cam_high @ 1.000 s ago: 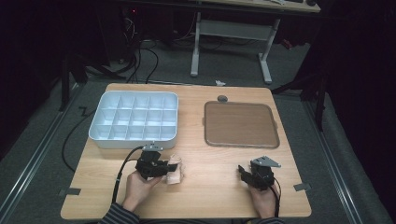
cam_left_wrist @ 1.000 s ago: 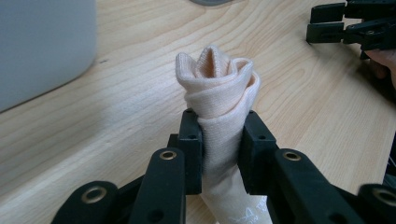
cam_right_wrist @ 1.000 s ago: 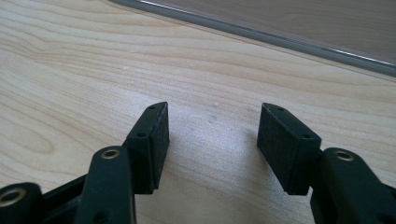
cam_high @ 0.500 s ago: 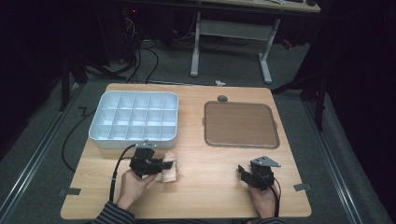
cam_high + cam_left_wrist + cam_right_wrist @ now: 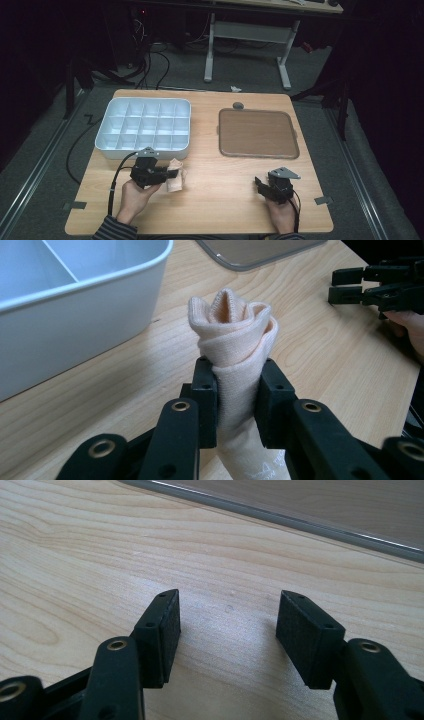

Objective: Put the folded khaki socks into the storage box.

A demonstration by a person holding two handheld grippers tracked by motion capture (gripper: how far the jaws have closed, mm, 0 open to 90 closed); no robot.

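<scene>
Wooden table (image 5: 225,200) bearing, largest first, a white compartment tray (image 5: 145,125); right of the tray, a brown mat (image 5: 257,132); just below the tray, the left gripper (image 5: 235,405) clamping a rolled peach sock (image 5: 235,335); far right of the tray, the right gripper (image 5: 227,625), unclenched and holding nothing.

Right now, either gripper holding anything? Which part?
Left gripper clamps the rolled peach sock around its middle, below the rolled end. Right gripper is open and holds nothing.
</scene>
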